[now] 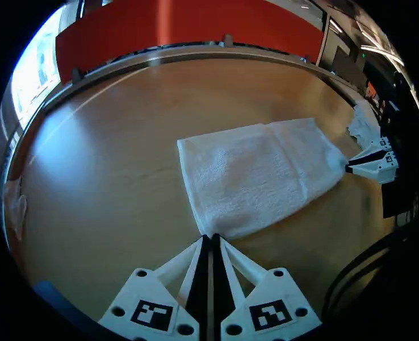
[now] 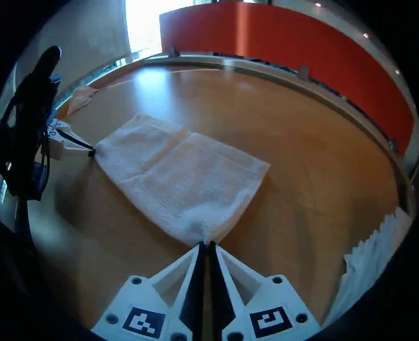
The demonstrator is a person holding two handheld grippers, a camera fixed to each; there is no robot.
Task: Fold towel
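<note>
Wooden table (image 1: 124,142), red partition (image 1: 181,23) behind — bright window (image 1: 33,68) at side.

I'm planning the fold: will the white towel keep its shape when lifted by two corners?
Probably floppy: the towel lies limp and flat, so it should sag between the left tongs and right tongs. Its looped pile looks grippy, so slipping out seems unlikely.

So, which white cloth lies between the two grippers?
The folded towel mid-table, pinched by left gripper and right gripper; other cloths lie at the table edge.
</note>
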